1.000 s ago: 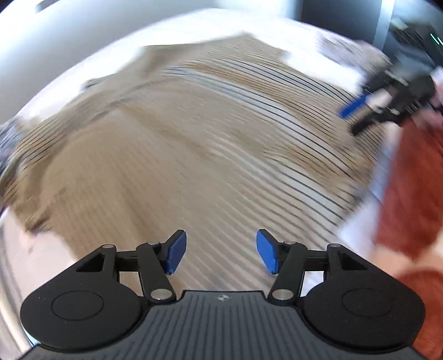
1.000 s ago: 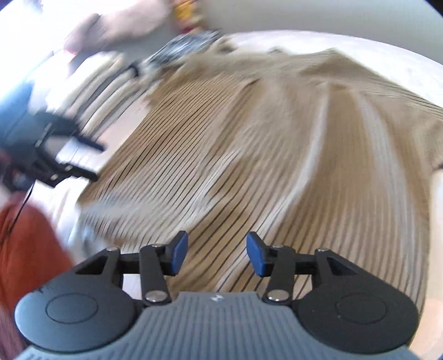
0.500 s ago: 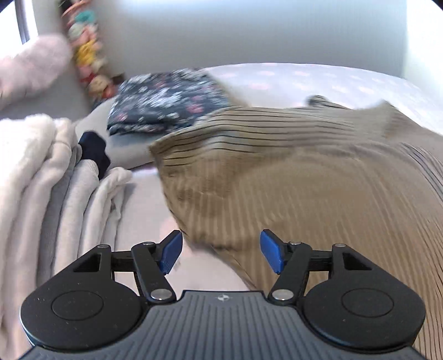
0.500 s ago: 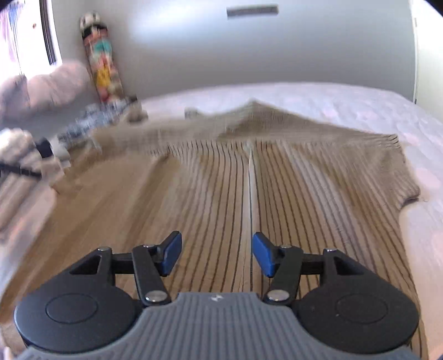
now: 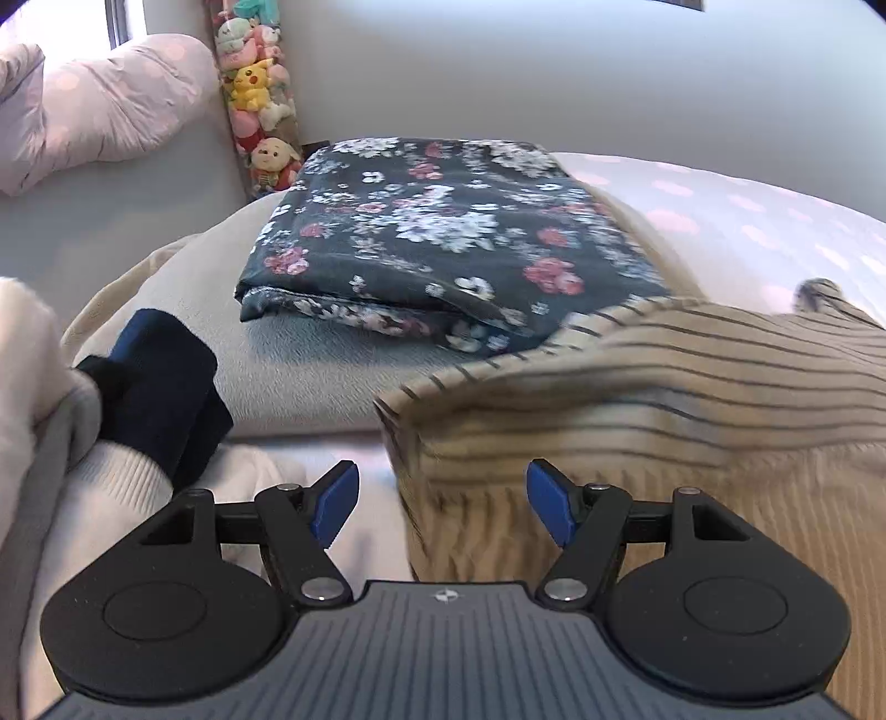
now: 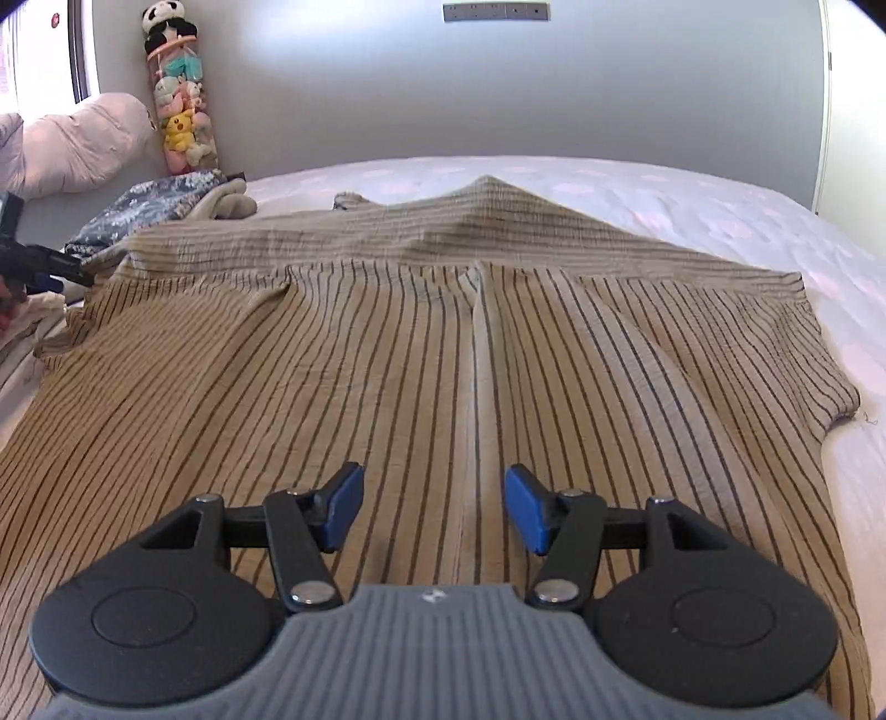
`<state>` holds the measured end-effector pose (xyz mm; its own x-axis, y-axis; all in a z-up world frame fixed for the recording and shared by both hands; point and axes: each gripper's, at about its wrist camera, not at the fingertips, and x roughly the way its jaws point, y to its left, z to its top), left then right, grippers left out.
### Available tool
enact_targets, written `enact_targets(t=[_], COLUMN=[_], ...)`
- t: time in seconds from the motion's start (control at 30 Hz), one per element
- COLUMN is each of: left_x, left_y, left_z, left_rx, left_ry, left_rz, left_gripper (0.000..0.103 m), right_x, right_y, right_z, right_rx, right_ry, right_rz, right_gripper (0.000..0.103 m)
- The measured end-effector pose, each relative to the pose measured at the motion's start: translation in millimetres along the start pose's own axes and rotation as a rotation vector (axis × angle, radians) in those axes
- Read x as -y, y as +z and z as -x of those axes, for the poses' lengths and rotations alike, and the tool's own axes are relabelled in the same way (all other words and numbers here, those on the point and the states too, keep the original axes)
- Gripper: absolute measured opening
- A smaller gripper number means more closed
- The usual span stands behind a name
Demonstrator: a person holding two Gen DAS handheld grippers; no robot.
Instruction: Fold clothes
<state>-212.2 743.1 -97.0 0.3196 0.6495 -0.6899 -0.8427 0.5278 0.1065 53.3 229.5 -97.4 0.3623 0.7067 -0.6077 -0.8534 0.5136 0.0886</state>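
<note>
Right wrist view: striped shirt [image 6: 432,354] lies spread flat on bed [image 6: 692,199], unfolded; right gripper [image 6: 433,508] open, empty. Left gripper [image 5: 441,509] just opened wider, empty, at shirt's 9 o'clock edge. Floral garment [image 5: 443,238] already folded.

Daylight comes in from a window [image 5: 124,22] at the upper left of both views and is blown out to white there, so the pink pillow [image 5: 111,105] beside it looks washed out. The rest of the room is evenly and softly lit, with a pale grey wall [image 6: 498,94] and only faint shadows under the folded floral cloth [image 5: 437,232]. In the left wrist view the near edge of the striped shirt [image 5: 637,399] is smeared by motion blur; in the right wrist view the shirt is sharp. Both pictures bulge strongly, bending straight lines near the dark rounded corners.
</note>
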Motion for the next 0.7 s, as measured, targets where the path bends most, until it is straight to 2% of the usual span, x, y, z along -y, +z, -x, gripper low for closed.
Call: enact_targets(t=[0.13, 0.27, 0.3, 0.33, 0.37, 0.43, 0.7], left_x=[-9, -16, -17, -18, -17, -16, 2], left_y=[0, -4, -4, -5, -4, -2, 16], left_z=[-22, -38, -41, -43, -43, -37, 25], left_rx=[-0.01, -0.031, -0.038, -0.043, -0.038, -0.015, 0.033], left_ry=[-0.006, -0.054, -0.075, -0.098, -0.117, -0.168, -0.118], left_rz=[0.03, 0.122, 0.148, 0.174, 0.195, 0.213, 0.121], left_gripper=[0.066, 0.062, 0.053, 0.039, 0.033, 0.006, 0.003], right_x=[-7, -13, -14, -14, -12, -10, -3], right_y=[4, 2, 1, 0, 0, 0, 1], right_z=[2, 4, 3, 3, 3, 3, 14], right_rx=[0.054, 0.081, 0.079, 0.073, 0.069, 0.069, 0.107], right_ry=[0.029, 0.065, 0.063, 0.059, 0.06, 0.061, 0.078], right_rz=[0.023, 0.067, 0.076, 0.079, 0.071, 0.059, 0.045], right_gripper=[0.06, 0.06, 0.06, 0.06, 0.06, 0.06, 0.06])
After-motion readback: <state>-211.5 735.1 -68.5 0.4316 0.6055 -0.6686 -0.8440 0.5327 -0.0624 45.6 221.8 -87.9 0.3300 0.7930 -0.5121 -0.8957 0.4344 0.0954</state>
